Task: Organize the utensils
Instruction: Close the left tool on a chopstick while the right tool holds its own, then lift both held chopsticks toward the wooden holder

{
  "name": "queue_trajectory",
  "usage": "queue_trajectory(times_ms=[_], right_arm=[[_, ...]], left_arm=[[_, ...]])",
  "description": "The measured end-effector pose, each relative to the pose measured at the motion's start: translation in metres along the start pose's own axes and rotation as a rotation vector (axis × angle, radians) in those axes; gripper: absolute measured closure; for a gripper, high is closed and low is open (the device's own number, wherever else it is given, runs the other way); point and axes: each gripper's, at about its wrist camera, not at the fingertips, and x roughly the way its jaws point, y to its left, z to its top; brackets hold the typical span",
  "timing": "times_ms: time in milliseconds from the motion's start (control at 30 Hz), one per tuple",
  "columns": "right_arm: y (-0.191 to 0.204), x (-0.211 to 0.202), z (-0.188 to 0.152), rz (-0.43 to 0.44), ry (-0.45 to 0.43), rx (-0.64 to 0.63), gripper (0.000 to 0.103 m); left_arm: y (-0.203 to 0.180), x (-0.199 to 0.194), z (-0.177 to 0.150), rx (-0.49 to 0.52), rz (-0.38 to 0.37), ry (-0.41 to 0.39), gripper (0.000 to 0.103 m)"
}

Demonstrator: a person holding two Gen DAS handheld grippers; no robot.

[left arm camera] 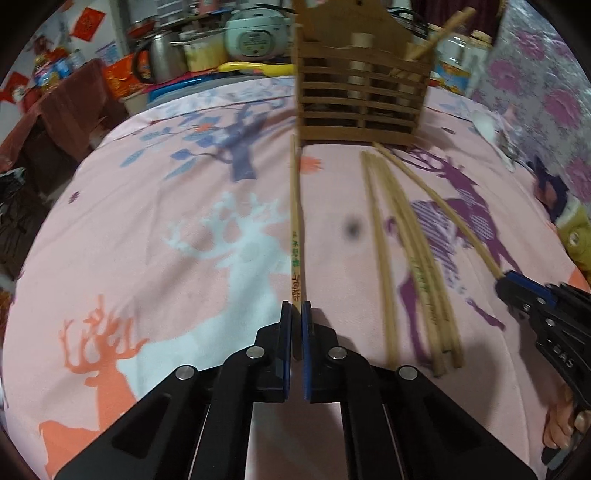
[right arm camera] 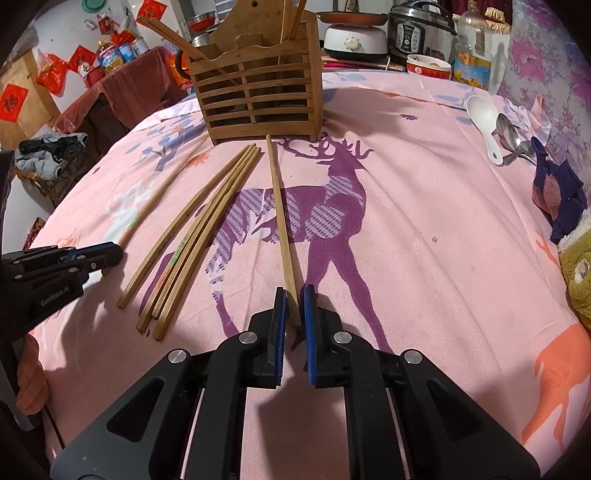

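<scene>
A slatted wooden utensil holder point(left arm camera: 360, 92) stands at the far side of the pink deer-print cloth; it also shows in the right wrist view point(right arm camera: 258, 92) with chopsticks inside. My left gripper point(left arm camera: 296, 310) is shut on the near end of a printed chopstick point(left arm camera: 295, 221) that points at the holder. My right gripper point(right arm camera: 292, 295) is shut on the end of a plain chopstick point(right arm camera: 280, 206); the left view shows it point(left arm camera: 506, 277) at the right. Several loose chopsticks point(right arm camera: 192, 236) lie between the grippers, also seen in the left wrist view point(left arm camera: 410, 251).
A white rice scoop point(right arm camera: 484, 118) and metal spoons point(right arm camera: 511, 138) lie at the far right. A dark blue cloth point(right arm camera: 557, 192) and a yellow-green towel point(right arm camera: 580, 273) sit at the right edge. Cookers, pots and bottles point(right arm camera: 421, 29) crowd the back.
</scene>
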Motion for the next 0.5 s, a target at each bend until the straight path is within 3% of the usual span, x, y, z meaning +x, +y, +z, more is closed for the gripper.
queue_trajectory(times_ms=[133, 333, 500], right_arm=[[0.001, 0.0, 0.0, -0.004, 0.001, -0.006, 0.091], [0.002, 0.0, -0.001, -0.01, -0.004, -0.014, 0.094], [0.0, -0.012, 0.0, -0.013, -0.058, -0.005, 0.096]], left_arm=[[0.012, 0.0, 0.001, -0.045, -0.022, 0.016, 0.098], [0.008, 0.0, 0.0, -0.032, -0.008, 0.014, 0.097], [0.011, -0.012, 0.0, -0.044, -0.014, -0.03, 0.097]])
